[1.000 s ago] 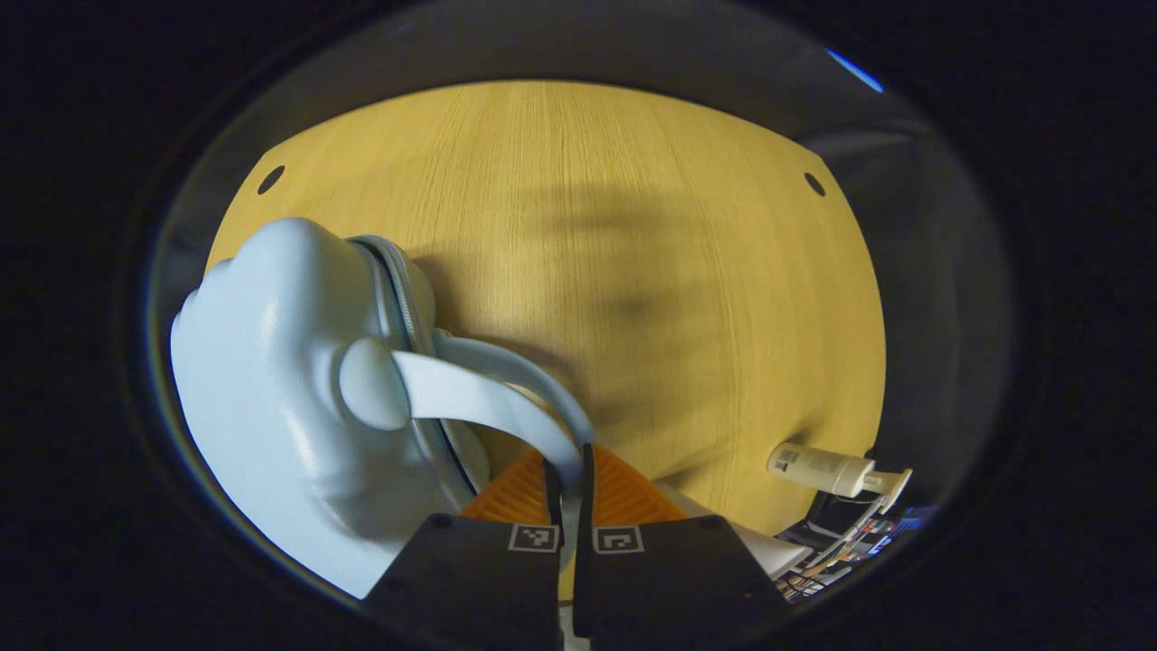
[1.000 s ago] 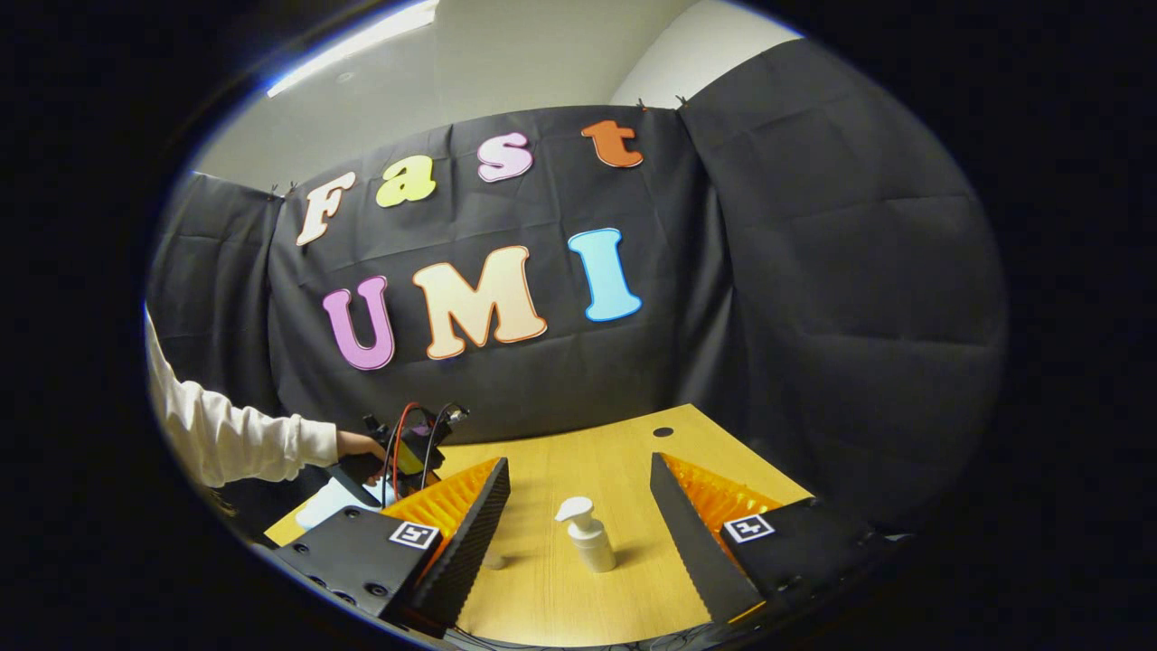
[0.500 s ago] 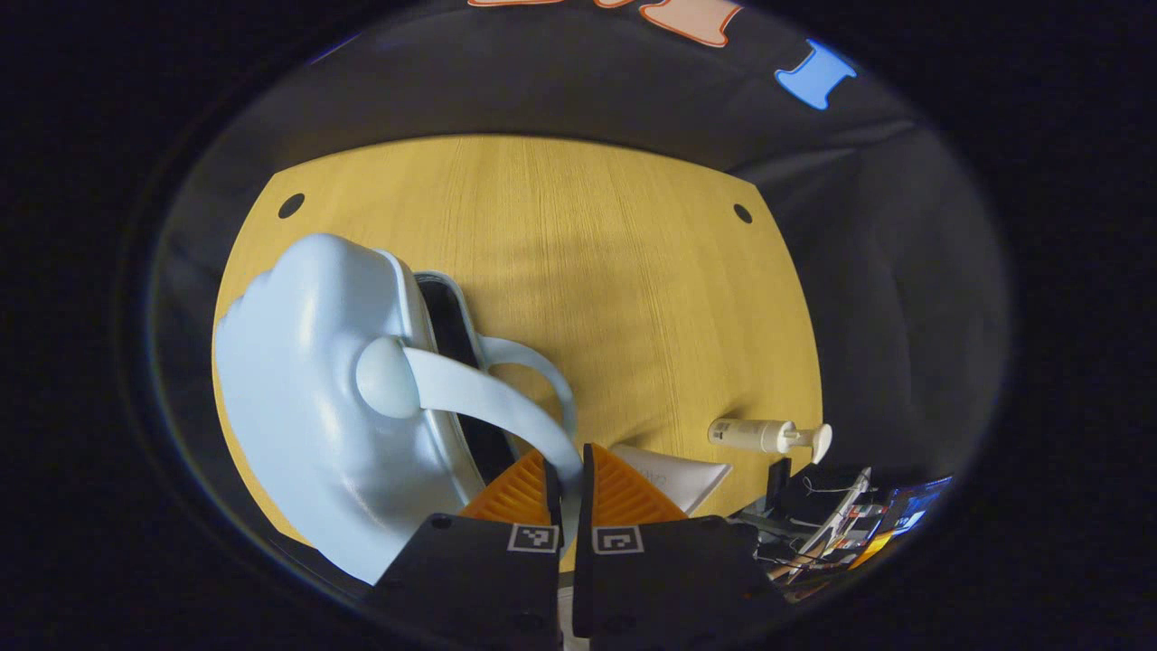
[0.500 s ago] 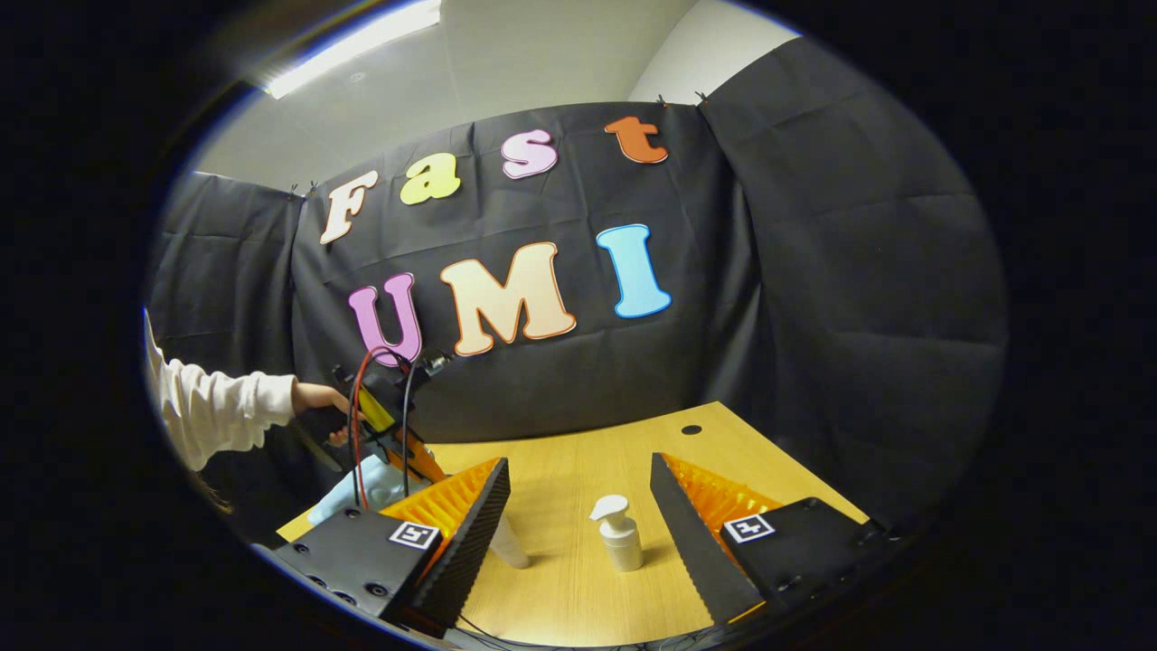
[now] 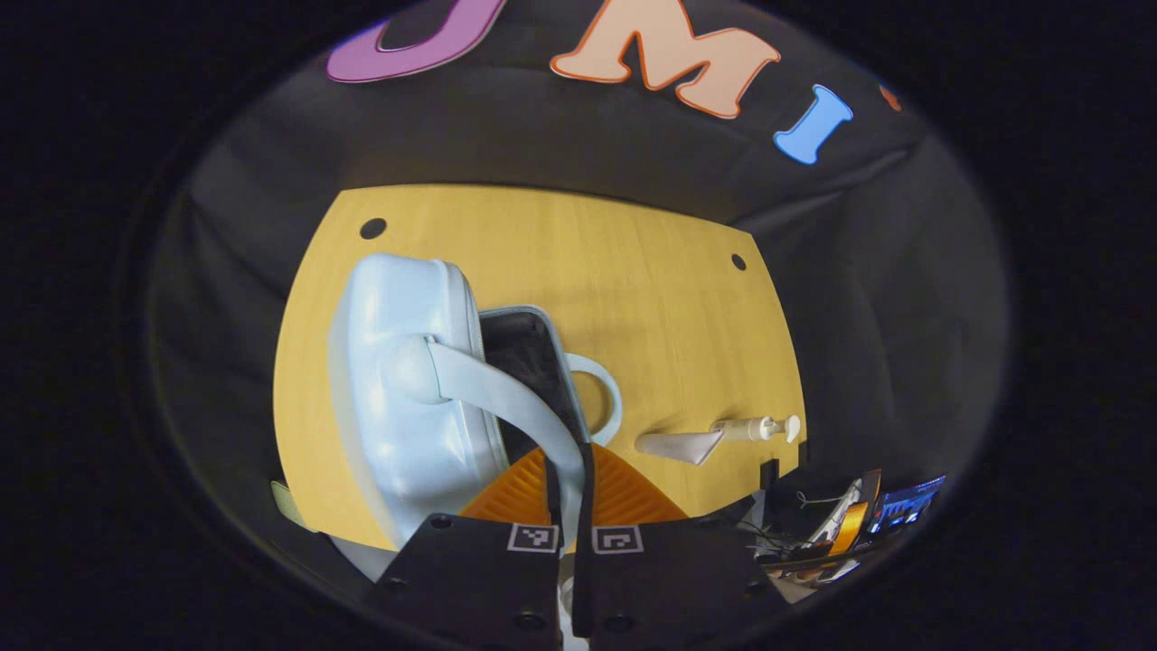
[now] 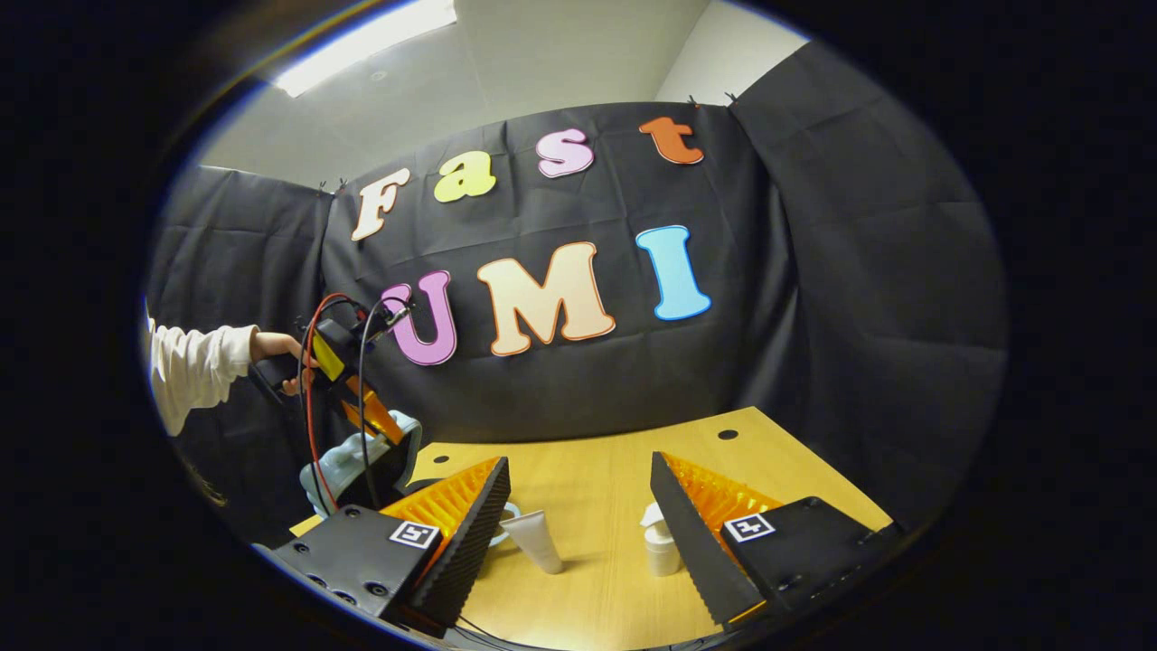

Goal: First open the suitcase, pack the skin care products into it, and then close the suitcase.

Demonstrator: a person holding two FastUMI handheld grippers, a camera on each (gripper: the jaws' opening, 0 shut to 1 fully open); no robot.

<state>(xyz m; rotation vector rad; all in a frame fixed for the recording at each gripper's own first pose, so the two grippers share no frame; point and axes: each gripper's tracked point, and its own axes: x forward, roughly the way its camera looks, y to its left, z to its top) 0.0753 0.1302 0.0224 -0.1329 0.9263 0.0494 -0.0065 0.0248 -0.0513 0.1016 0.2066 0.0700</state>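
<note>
Black cloth walls close off the far side of a light wooden table (image 5: 633, 271), where all the packing things sit. At the bottom of the left gripper view, the left gripper (image 5: 568, 470) is clenched on the pale blue strap handle (image 5: 506, 402) of the suitcase lid (image 5: 407, 380), both fingers pressed against the strap. The lid stands raised just left of the fingers, and the dark inside of the suitcase (image 5: 529, 362) shows in the gap between lid and base, directly ahead of the fingertips. To the right of that gripper lie a white tube (image 5: 678, 445) and, touching its far end or just beyond it, a white pump bottle (image 5: 755, 428). In the right gripper view, the right gripper (image 6: 578, 506) is spread wide and grasps nothing; the tube stands between its fingers, nearer the left one, and the pump bottle is just beside the right finger, partly hidden by it. Farther off to its left, a hand (image 6: 280, 348) in a white sleeve (image 6: 194, 366) holds the other gripper above the suitcase.
</note>
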